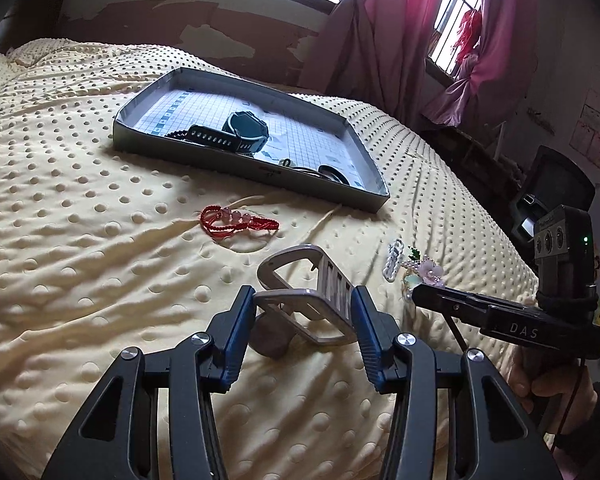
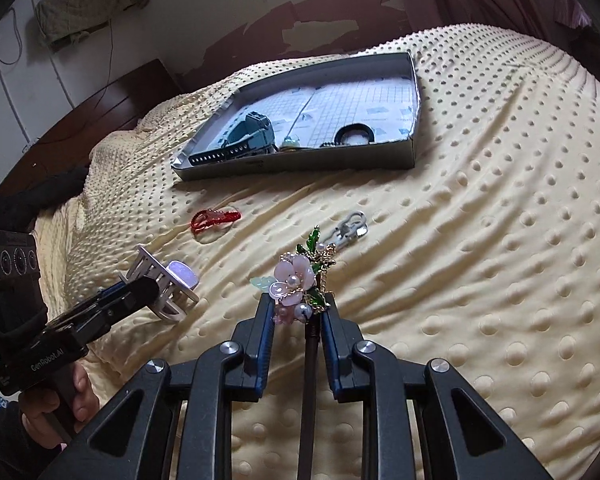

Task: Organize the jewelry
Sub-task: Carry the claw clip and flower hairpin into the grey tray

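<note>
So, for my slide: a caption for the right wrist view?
Right gripper closing around a flower hairpin on the yellow bedspread, tray beyond.

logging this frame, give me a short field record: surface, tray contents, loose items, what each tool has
surface: yellow dotted blanket
tray: dark watch, small pieces at the near corner
loose: red cord bracelet, silver clasp
left tool: fingers either side of a silver metal clip, grip unclear
right tool: closed on a pink flower hairpin

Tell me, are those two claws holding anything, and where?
The left gripper clamps a silver hair claw clip across its sides. The right gripper pinches a flower hairpin just below its blossoms.
</note>
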